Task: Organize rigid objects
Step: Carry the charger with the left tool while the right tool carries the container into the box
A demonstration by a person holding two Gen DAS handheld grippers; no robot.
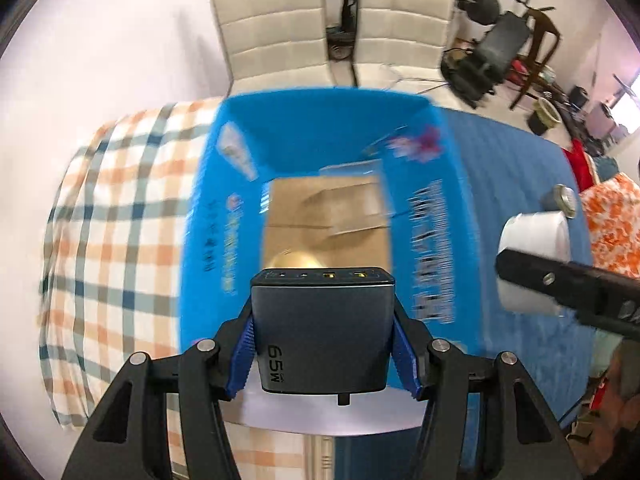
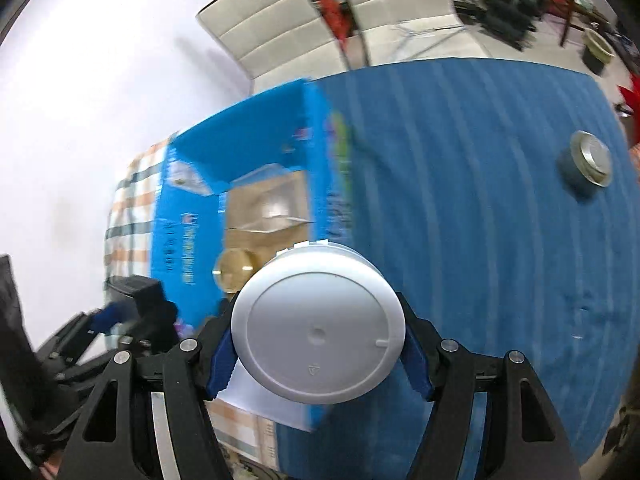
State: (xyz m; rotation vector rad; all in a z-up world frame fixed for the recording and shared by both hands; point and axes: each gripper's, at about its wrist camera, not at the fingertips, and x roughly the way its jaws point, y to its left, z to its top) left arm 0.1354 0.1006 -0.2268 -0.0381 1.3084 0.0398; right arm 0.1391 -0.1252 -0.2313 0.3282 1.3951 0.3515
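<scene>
My left gripper point(image 1: 323, 334) squeezes a hard, smooth dark grey 65W charger block point(image 1: 323, 332) by its flat sides, above the near edge of the open blue cardboard box point(image 1: 236, 184). My right gripper point(image 2: 318, 354) hugs a round white plastic tub point(image 2: 318, 330), probably light and slippery. The box has room past a gold round thing point(image 2: 235, 270). Far off sits a small metal-lidded tin point(image 2: 588, 166).

"65W" on the dark charger point(image 1: 323, 332)
</scene>
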